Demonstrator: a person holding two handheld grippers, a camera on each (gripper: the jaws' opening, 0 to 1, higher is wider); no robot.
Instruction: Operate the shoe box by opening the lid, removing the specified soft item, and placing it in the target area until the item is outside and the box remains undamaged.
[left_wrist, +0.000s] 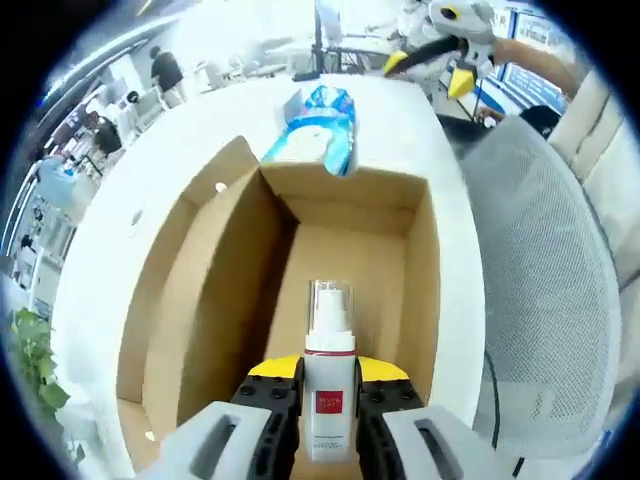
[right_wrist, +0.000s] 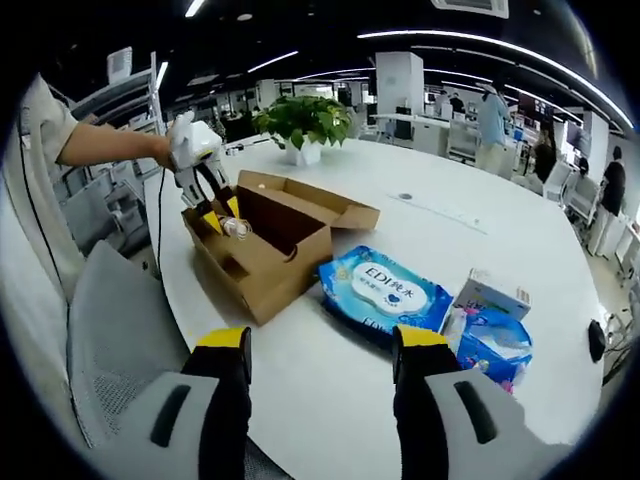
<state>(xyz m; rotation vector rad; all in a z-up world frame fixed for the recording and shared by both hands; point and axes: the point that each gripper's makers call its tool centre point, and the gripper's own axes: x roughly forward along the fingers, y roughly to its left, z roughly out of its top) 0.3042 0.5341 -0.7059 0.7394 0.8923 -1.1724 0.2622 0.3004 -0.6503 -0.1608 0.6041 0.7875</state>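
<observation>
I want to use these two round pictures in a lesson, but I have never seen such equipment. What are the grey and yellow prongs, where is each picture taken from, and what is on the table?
No robot here: a person holds a hand tool with two jaws in each hand, and a small camera rides on each tool. The left gripper view looks down into an open cardboard shoe box, where the left gripper is closed on a white spray bottle. The right gripper view looks across the white round table from further off; the right gripper is open and holds nothing. It also shows the person's hand with the other tool at the box. Beside the box lie a blue wet-wipes pack and a small blue-and-white package. A potted plant stands at the far side.
</observation>
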